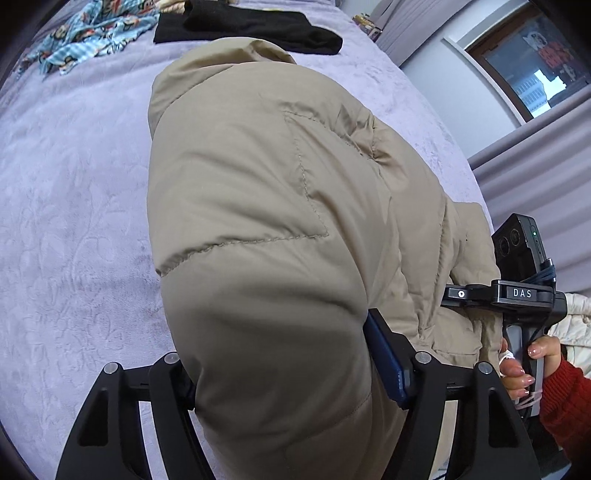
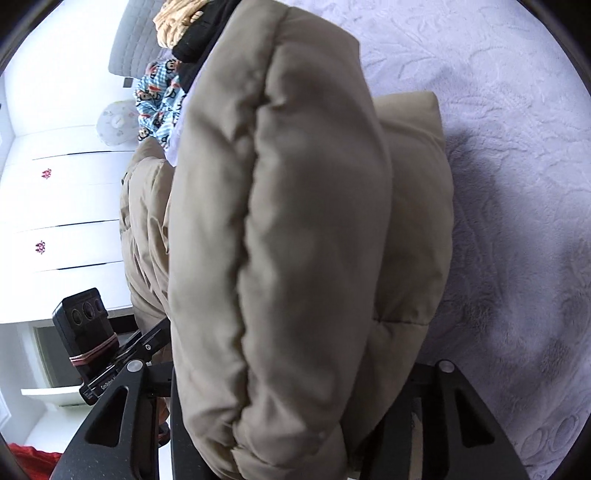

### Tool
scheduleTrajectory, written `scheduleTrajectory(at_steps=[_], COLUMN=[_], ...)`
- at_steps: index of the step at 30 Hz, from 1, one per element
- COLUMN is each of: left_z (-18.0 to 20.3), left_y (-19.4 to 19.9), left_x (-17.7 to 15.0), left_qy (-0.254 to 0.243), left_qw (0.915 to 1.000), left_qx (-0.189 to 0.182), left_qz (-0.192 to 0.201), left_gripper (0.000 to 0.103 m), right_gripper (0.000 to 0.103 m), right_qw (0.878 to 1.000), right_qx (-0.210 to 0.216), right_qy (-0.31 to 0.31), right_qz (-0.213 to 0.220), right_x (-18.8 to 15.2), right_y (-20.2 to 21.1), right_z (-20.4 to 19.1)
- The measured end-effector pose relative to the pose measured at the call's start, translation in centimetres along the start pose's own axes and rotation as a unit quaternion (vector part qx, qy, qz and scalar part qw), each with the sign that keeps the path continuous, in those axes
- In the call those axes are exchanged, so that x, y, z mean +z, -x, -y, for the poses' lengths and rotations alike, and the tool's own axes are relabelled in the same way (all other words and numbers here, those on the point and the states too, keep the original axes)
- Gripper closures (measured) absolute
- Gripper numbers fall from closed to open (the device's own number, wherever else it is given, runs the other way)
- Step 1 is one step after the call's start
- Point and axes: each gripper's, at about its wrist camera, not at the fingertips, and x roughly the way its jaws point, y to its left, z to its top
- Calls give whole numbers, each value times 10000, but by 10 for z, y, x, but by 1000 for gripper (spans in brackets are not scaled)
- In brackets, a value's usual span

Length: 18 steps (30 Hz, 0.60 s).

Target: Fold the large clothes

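A big beige puffer jacket (image 1: 266,221) is held up over the lilac bedspread (image 1: 74,206). My left gripper (image 1: 288,387) is shut on a thick fold of the jacket, its blue pad pressed into the fabric. My right gripper (image 2: 291,417) is shut on another bulky fold of the jacket (image 2: 295,229), which hangs down over the bedspread (image 2: 517,184). The right gripper also shows in the left wrist view (image 1: 517,295) at the jacket's right side, held by a hand in a red sleeve. The left gripper shows in the right wrist view (image 2: 96,347) at lower left. Both sets of fingertips are hidden by fabric.
A black garment (image 1: 251,26) and a blue patterned garment (image 1: 88,33) lie at the far end of the bed. Grey curtains (image 1: 535,184) and a window are at the right. White drawers (image 2: 66,206) stand left of the bed.
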Motion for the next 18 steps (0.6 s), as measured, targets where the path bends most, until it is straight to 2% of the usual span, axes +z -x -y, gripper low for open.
scheduleTrajectory(at_steps=[8,12,16,18], left_z=[-34,-71,-125,-148], left_y=[44,74,99,102], left_x=[-2,2,5,11], left_qy=[80,117,319,428], left_qw=[9996,9991,9982,9972], left_qx=[41,90,202,300], left_qz=[276,402,474,529], left_gripper=[30,30,30,30], right_gripper=[54,54,54,54], right_qw=[9993,9988,9981,9978], right_qx=[48,104,136,167], right_qy=[356,471,596,643], right_qz=[84,123,50,-29], right_x=[-7,-13,-10,-16], right_y=[-14,-34,-77,-89], right_z=[-53,-84,-121,-127])
